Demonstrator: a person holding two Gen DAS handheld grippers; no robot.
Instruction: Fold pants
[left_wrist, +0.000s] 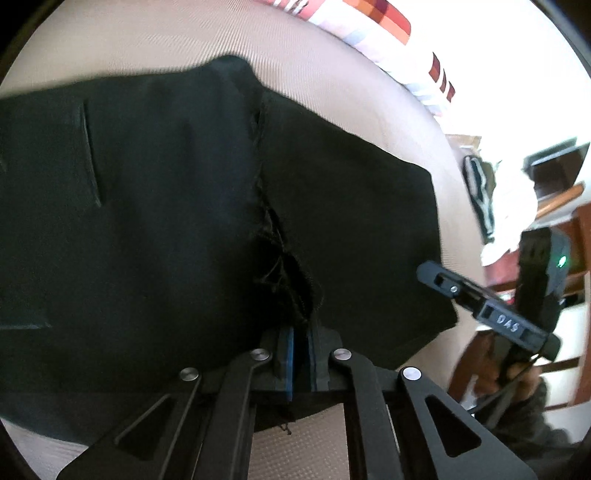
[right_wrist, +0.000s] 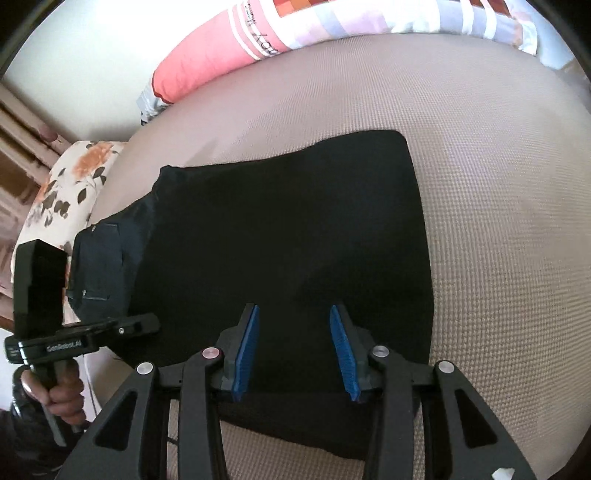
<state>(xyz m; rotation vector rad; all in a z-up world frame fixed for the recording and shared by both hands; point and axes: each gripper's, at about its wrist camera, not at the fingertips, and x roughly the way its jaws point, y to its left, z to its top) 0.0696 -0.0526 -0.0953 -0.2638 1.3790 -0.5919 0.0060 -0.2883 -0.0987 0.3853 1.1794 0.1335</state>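
I am pinching the near edge of the black fabric pants between the nearly closed blue pads of my left gripper. My right gripper is hovering over them with its jaws spread wide, gripping nothing. The pants are lying folded on the beige textured bed, near the pink striped pillow.

A big tan bed fills most of the view. At its far edge lies a long pink pillow beside a checked blanket. On the left sits a white pillow with orange flowers. Brown wooden furniture stands off the right side.
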